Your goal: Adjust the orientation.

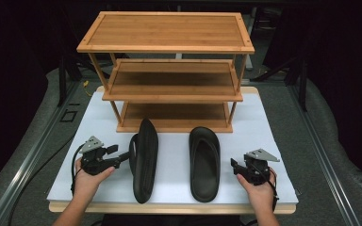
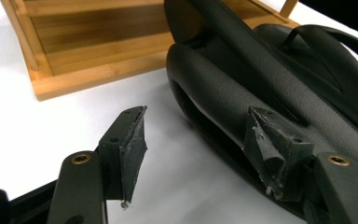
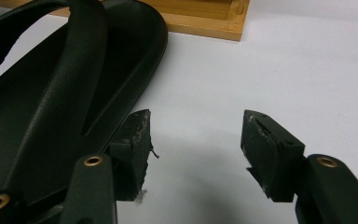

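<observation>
Two black sandals (image 1: pixel 205 164) lie before the rack (image 1: pixel 169 70), probably for shelving. The left gripper (image 1: pixel 120 159) and the right gripper (image 1: pixel 234 165) both hold their fingers open beside them, apparently gripping nothing.

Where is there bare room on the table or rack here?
All three rack shelves are bare. On the table, white strips lie free right of the right slipper and between it and the left slipper. Crowded: left gripper at that slipper.

Dark-curtained recording lab: white table (image 1: pixel 273 141), metal floor rails (image 1: pixel 28 155).
</observation>
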A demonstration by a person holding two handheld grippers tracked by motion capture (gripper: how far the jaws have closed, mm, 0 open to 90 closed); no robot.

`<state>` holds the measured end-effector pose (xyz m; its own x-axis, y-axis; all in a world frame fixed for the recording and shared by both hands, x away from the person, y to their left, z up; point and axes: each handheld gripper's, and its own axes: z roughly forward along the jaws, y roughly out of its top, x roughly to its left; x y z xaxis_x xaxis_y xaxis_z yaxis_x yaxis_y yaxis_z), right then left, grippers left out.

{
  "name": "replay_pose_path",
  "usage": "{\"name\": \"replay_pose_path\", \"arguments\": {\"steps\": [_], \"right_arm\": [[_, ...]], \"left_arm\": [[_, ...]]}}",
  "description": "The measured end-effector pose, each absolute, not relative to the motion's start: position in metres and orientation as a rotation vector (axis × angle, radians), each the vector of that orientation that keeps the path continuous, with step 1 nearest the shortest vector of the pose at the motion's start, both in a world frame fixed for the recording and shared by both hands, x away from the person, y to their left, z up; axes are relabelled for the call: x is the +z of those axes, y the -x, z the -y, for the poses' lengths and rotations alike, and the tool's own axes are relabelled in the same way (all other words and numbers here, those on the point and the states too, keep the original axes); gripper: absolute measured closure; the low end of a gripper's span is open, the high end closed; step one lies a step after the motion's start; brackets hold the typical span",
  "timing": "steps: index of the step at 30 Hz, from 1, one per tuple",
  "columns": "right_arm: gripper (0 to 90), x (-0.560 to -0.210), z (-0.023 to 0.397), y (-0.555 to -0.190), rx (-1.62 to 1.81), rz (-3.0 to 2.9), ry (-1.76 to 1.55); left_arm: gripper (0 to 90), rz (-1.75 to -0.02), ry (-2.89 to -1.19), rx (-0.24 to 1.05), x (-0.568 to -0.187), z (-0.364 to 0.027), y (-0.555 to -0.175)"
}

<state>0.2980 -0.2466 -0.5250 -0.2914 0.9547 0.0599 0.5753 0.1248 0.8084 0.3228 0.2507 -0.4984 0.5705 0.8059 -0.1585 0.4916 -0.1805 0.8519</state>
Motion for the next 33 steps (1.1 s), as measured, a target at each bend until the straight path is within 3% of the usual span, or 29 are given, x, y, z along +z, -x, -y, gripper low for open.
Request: {"name": "replay_pose_path", "arguments": {"steps": [8, 14, 23, 33], "right_arm": [[42.4, -0.525, 0.248, -0.298, 1.045, -1.917, -1.481], [42.3, -0.525, 0.249, -0.298, 1.045, -1.916, -1.484], [42.3, -0.525, 0.25, -0.297, 1.048, -1.909, -1.493], [42.3, -0.525, 0.249, -0.297, 1.054, -1.909, -1.487]], "left_arm": [[38.0, -1.041, -1.793, 0.39, -0.491, -0.237, -0.325], [38.6, -1.01, -1.87, 0.404, -0.494, -0.215, -0.327], [41.1, -0.98, -1.893, 0.308, -0.504, -0.176, -0.33], [42.8, -0.954, -1.91, 0.257, -0.514, -0.165, -0.321]]}}
